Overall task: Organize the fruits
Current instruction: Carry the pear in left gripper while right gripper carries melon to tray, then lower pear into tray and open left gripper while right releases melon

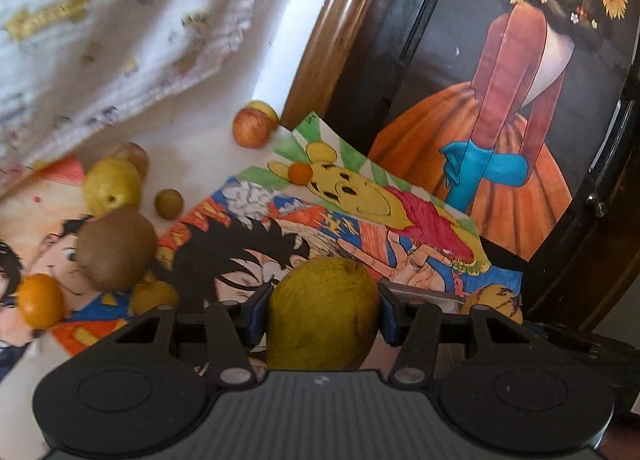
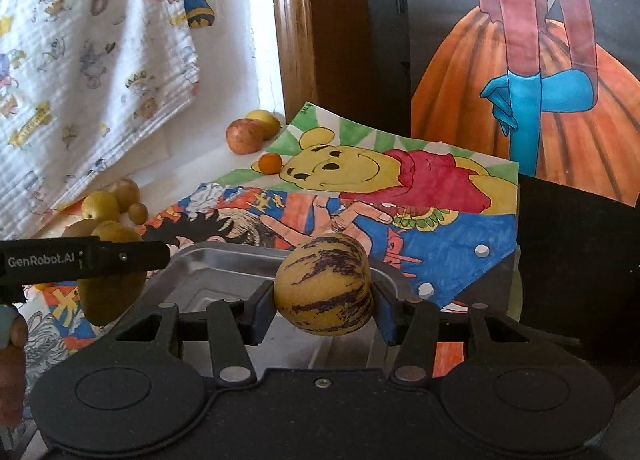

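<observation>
My left gripper is shut on a yellow-green pear; it also shows in the right wrist view at the left, held over the metal tray's left edge. My right gripper is shut on a yellow purple-striped melon, held above the tray; the melon shows in the left wrist view. Loose fruits lie on the table: a kiwi, an orange, a yellow apple, a red apple, a small orange.
Cartoon drawings cover the table. A patterned cloth hangs at the back left. A wooden frame and a large painting stand at the back right. A small brown fruit lies near the yellow apple.
</observation>
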`<move>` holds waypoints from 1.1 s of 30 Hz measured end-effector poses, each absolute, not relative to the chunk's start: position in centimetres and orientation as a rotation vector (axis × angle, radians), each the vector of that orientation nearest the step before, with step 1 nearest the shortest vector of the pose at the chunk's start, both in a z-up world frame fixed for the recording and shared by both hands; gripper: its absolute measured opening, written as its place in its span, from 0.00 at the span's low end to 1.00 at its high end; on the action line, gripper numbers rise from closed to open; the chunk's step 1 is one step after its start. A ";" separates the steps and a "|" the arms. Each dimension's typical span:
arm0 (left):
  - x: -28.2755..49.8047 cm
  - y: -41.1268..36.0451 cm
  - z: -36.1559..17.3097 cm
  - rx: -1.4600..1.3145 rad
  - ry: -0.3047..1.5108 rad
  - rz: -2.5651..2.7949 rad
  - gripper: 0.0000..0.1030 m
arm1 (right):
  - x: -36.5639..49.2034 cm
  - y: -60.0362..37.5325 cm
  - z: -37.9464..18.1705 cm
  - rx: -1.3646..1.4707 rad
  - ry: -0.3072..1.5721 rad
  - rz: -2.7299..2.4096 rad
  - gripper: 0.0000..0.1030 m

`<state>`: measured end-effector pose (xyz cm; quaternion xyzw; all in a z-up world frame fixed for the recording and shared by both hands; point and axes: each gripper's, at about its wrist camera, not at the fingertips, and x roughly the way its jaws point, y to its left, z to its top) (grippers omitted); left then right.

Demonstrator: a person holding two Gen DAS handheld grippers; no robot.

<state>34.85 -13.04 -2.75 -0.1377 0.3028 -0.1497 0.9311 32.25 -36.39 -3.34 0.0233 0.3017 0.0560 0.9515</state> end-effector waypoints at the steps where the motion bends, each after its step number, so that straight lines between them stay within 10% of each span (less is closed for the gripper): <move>1: 35.1 -13.2 -3.1 -0.284 0.626 -0.310 0.56 | 32.4 -36.4 -3.5 0.049 0.616 0.113 0.51; 33: 36.1 -14.7 -4.3 -0.227 0.650 -0.322 0.60 | 33.2 -36.0 -4.2 0.064 0.708 0.127 0.62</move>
